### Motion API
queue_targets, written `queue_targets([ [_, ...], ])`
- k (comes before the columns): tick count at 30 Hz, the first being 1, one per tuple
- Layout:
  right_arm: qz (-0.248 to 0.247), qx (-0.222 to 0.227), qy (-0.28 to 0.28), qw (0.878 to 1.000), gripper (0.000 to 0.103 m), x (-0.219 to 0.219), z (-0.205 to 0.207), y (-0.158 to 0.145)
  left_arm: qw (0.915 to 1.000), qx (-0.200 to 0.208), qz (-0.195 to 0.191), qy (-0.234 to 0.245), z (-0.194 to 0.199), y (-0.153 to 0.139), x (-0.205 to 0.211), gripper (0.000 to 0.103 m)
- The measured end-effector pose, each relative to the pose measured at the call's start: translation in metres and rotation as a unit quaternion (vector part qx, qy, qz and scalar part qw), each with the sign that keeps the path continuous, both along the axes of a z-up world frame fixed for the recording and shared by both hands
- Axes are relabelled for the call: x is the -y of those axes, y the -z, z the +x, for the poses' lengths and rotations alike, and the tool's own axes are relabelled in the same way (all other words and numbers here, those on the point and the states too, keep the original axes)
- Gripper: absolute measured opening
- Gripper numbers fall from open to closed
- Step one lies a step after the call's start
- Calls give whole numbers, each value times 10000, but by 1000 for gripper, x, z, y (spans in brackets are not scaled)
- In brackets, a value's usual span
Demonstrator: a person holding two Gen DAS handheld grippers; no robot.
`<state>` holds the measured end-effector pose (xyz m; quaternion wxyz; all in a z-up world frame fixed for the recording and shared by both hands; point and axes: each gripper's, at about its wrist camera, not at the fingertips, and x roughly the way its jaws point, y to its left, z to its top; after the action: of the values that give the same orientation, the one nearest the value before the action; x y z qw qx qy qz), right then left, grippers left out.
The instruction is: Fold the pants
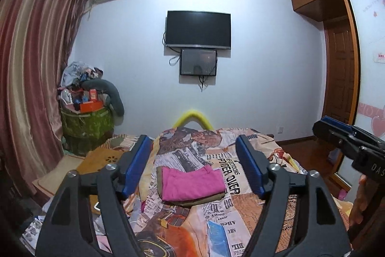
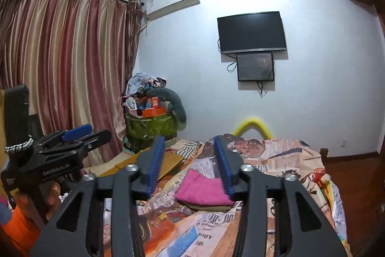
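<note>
The pink pants (image 1: 191,183) lie folded into a small rectangle on top of a folded olive garment, on the newspaper-print bedspread (image 1: 240,216). They also show in the right wrist view (image 2: 203,190). My left gripper (image 1: 195,143) is open and empty, held above and in front of the stack. My right gripper (image 2: 190,139) is open and empty, also raised above the bed short of the stack. Each gripper appears at the edge of the other's view: the right gripper (image 1: 322,123) and the left gripper (image 2: 96,133).
The bed's far end has a yellow padded rail (image 1: 192,117). A green bin piled with clutter (image 1: 86,117) stands by the striped curtain (image 1: 31,64). Flat cardboard pieces (image 1: 101,158) lie at the bed's left. A wardrobe (image 1: 336,40) stands at the right.
</note>
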<state>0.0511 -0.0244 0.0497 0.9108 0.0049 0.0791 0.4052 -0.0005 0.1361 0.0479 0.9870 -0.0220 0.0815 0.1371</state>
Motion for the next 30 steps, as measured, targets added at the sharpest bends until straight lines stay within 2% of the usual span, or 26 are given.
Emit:
queue_targets([
  [3, 72, 34, 105, 9999, 70, 4, -2, 1, 9998, 129, 142, -61, -9, -1, 7, 94],
  [5, 106, 85, 200, 9997, 88, 7, -7, 0, 9994, 215, 243, -133, -16, -1, 10, 100],
  [8, 148, 110, 292, 9994, 103, 9, -11, -2, 9993, 245, 270, -109, -19, 0, 13, 103],
  [30, 32, -36, 420, 9991, 103, 14, -14, 10, 9998, 70, 170, -66, -10, 13, 14, 103],
])
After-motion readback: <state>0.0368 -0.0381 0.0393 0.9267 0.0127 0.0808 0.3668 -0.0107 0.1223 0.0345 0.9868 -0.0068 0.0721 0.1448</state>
